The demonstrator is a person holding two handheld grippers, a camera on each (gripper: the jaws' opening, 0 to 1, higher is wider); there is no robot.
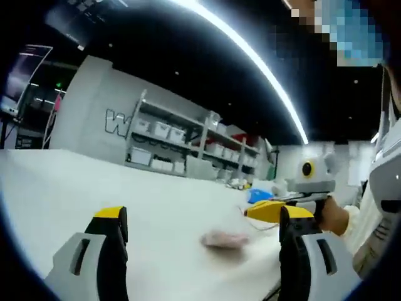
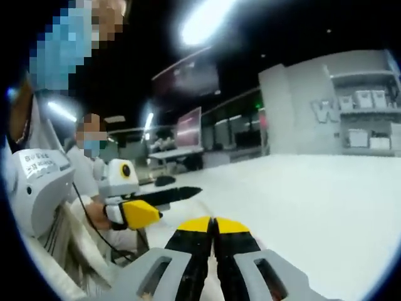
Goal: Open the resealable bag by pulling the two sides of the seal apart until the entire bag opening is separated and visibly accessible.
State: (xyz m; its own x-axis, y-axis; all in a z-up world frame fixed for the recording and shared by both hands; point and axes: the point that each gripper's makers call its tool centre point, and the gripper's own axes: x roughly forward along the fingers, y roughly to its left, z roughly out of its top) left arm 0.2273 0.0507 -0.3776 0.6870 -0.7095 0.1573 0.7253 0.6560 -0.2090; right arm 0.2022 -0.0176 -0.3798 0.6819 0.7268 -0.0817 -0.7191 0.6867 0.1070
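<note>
while bag (image 1: 224, 239) lies between spread left hand-held gripper (image 1: 203, 221) jaws

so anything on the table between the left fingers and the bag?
Nothing visible. In the left gripper view the left gripper is open, and only bare white table lies between its fingers and the blurred pinkish bag ahead. The right gripper comes in from the right, beyond the bag, not in the path.

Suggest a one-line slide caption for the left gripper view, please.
Left gripper open above the white table, a blurred pinkish item ahead, right gripper entering beside it.
</note>
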